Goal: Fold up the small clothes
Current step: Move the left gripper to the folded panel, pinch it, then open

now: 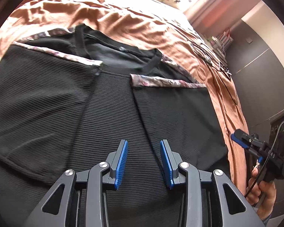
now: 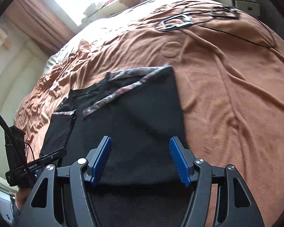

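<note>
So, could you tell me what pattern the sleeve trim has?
Pinkish floral print on the sleeve trim, clearest in the left wrist view.

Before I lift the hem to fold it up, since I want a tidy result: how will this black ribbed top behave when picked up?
Probably floppy: the black ribbed top lies limp, both sides already folded in. Its thin knit looks light. It may drag on the rumpled brown bedspread rather than slide.
</note>
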{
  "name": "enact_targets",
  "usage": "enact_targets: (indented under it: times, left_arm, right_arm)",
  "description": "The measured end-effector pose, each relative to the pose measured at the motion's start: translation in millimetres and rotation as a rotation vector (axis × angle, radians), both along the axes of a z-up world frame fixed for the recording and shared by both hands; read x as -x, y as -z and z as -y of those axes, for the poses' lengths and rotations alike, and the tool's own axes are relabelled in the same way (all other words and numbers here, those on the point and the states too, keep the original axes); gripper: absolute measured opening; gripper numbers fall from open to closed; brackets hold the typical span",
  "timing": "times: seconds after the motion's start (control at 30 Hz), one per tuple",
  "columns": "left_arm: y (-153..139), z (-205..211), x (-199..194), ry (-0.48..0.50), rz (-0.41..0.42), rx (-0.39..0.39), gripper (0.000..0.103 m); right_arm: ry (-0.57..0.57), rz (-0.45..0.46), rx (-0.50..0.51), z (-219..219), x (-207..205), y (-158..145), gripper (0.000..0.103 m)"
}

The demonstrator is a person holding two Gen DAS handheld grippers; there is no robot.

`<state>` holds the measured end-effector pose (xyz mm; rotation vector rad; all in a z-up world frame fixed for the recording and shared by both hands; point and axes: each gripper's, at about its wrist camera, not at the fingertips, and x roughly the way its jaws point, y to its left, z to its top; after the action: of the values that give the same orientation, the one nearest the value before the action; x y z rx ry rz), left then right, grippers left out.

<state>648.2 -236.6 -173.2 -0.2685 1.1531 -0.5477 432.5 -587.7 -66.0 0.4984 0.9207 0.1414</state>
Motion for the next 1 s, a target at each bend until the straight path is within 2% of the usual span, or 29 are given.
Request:
enact_targets:
  times: [0.13,0.2,0.23,0.37,0.5,0.57,0.63,0.73,0.87,1.0]
  left_arm:
    - [10.9,17.6,-1.2,0.025,-0.014,-0.020,0.037]
    - [16.7,24.4,-4.0,0.033,-0.022,-0.037,0.037]
    - [19.1,27.0,-5.1,0.034,-0.025,-0.040,0.037]
    - [23.1,37.2,-8.5,0.045,-0.030,-0.029,0.037]
    - [26.3,47.3,-12.0,0.054,-0.044,-0.034,0.037]
    - [26.3,53.5,-10.3,0.059,-0.034,-0.062,0.031]
    - [25.4,59.7,-8.2,0.079,-0.019,-0.100,0.010]
    - [22.5,65.1,-6.0,0.103,0.005,-0.144,0.007]
    - [14.7,62.6,-11.1,0.063,0.045,-0.201,0.007]
    - [19.7,62.4,-18.5,0.043,0.027,-0.233,0.008]
  right_arm:
    - [0.047,-0.004,0.005,14.0,14.5,13.2,0.062]
    - [0.060,-0.025,-0.024,19.5,16.9,23.7,0.062]
    - [0.066,-0.040,-0.036,21.9,17.0,27.4,0.058]
    - [0.088,-0.061,-0.009,31.5,19.8,32.1,0.056]
    - [0.081,-0.085,-0.009,35.9,22.5,35.6,0.041]
    - [0.081,-0.086,-0.011,38.0,23.1,36.1,0.035]
    - [0.066,-0.086,-0.007,36.7,23.0,36.3,0.033]
    - [0.045,-0.094,0.018,33.1,22.4,37.5,0.032]
    - [0.036,-0.102,0.032,29.7,21.9,37.8,0.031]
    - [0.028,-0.112,0.044,28.1,22.3,38.6,0.030]
